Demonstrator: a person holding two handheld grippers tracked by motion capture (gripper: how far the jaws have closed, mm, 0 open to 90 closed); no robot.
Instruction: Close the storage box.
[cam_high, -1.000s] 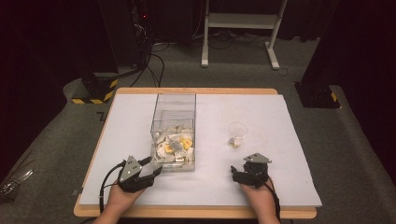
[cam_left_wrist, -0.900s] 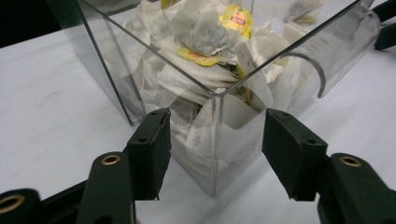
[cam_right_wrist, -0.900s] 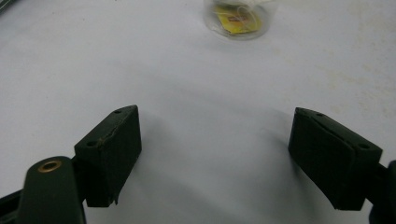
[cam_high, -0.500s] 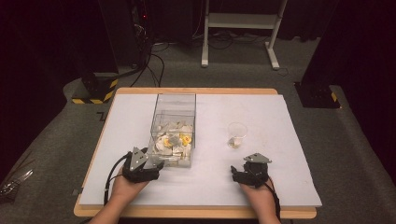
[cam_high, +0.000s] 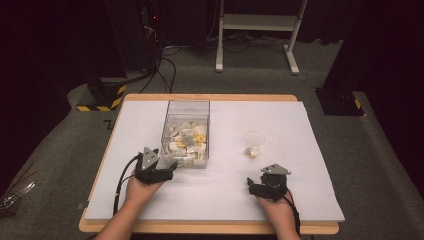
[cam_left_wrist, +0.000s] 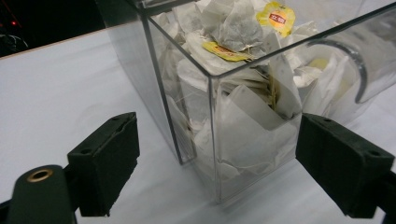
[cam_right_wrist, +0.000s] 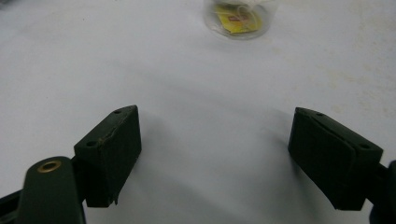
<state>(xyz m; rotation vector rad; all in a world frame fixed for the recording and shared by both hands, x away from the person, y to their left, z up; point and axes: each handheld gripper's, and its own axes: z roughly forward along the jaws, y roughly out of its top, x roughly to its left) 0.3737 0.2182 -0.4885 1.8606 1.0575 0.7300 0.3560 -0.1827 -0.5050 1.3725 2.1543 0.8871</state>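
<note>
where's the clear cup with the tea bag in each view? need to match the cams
High view: cup right of centre on the white table, ahead of the right gripper.
Left gripper view: its curved rim at upper right, seen through the clear box.
Right gripper view: top centre, beyond the open jaws.
Shared landmark: the yellow tea bag tag inside.

Dark lab: equipment rack (cam_high: 150, 30), cables (cam_high: 165, 67)

A clear plastic box (cam_high: 186, 132) stands upright on the desk (cam_high: 300, 200), open on top. It is heaped with white tea bags (cam_left_wrist: 243, 28) bearing yellow tags
</note>
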